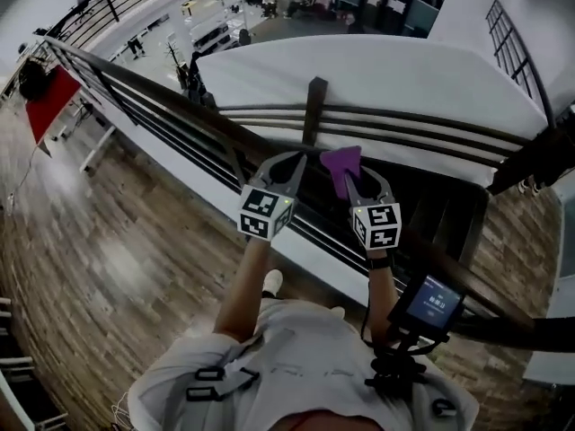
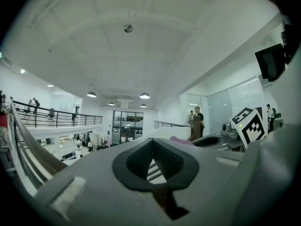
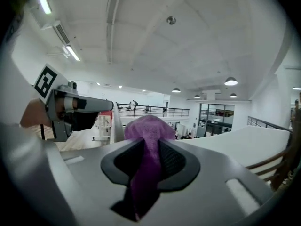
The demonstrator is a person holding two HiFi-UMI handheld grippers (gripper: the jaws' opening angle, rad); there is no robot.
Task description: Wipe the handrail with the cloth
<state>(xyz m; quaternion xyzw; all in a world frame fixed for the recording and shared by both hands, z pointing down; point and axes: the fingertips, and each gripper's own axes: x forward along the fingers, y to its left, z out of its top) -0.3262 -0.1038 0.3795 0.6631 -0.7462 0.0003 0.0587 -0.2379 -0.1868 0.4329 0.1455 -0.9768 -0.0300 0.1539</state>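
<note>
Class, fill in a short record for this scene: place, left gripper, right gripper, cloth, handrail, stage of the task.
Place: indoor balcony with a wooden floor, overlooking a hall
Left gripper: jaws together, nothing held
Right gripper: shut on the cloth
Cloth: purple, bunched, sticking out past the jaws
Handrail: dark, just ahead of both grippers
Stage: cannot tell whether the cloth touches the handrail

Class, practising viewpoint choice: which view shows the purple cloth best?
Right gripper view: the cloth sits large, pinched between the jaws. Head view shows it small; left gripper view, only a pinkish sliver.
</note>
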